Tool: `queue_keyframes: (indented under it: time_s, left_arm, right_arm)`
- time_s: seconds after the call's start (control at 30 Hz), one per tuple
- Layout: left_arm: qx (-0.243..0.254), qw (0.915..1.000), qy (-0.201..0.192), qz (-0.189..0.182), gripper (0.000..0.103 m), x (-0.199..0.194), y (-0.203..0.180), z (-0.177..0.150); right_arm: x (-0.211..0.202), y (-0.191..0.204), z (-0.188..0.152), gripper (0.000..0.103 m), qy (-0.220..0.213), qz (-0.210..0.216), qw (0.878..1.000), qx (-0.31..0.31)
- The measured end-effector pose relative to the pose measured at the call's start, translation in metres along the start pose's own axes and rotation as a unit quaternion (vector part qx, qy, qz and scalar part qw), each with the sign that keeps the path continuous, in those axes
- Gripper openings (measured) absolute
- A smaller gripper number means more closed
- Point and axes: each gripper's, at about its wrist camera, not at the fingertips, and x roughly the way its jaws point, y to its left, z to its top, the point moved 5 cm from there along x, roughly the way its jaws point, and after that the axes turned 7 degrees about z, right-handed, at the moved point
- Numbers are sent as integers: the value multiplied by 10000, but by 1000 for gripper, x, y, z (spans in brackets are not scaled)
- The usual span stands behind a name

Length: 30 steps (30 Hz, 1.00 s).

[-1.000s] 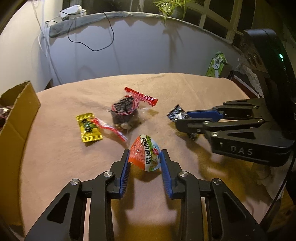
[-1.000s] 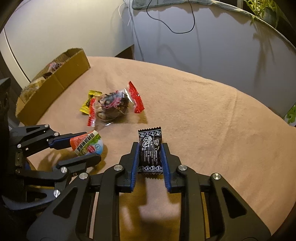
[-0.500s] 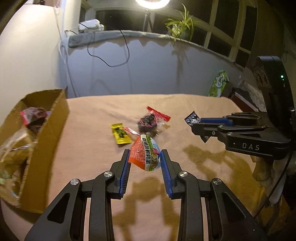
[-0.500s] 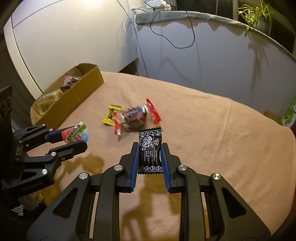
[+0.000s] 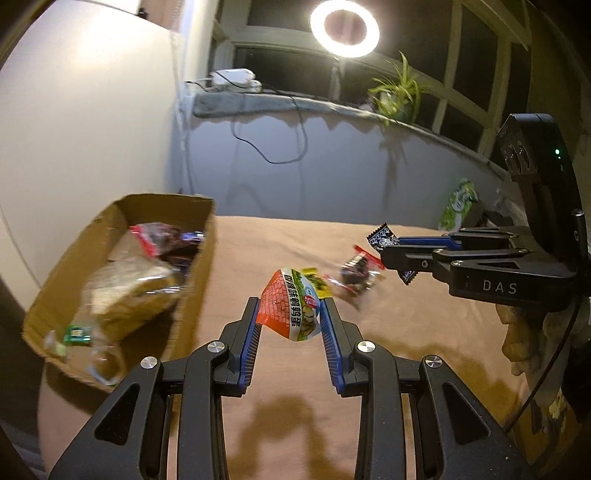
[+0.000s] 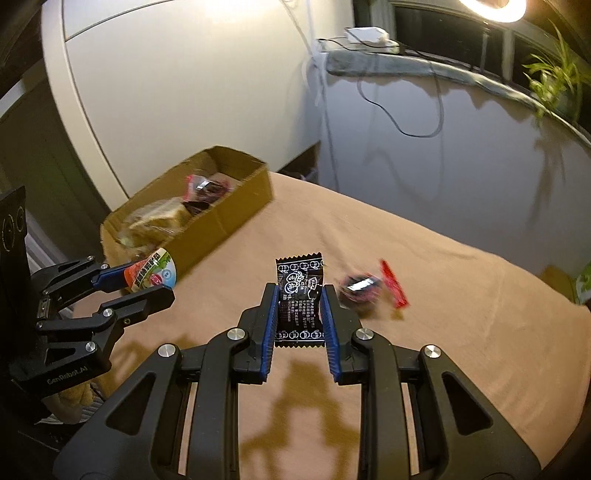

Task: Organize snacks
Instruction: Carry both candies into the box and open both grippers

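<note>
Motion blur smears the packets in the cardboard box (image 5: 122, 273), so I can't tell them apart. My held orange packet (image 5: 291, 310) hides most of the yellow wrapper (image 5: 317, 286). The dark red-ended snack (image 6: 360, 290) is blurred too.

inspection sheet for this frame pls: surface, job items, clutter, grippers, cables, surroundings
Surface: tan cloth covers the table.
Job's things: cardboard box at the left edge, already holding packets; egg snack packet and black packet held in the air; clear candy bag with red ends and yellow packet lie on the cloth.
Clutter: green bag at the far right edge.
Grippers: left gripper shut on the egg snack packet; right gripper shut on the black packet.
Cables: black cable hangs from the ledge; white adapter on it.
Surroundings: ring light, potted plant, dark windows.
</note>
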Motion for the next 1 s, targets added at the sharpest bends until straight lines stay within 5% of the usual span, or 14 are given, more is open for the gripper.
queue_keyframes:
  time_s: [1.0]
  left_arm:
    - [-833,9903,-132,1102,30,4,149,9]
  right_arm:
    - [121,107,101,24,222,860,9934,-732]
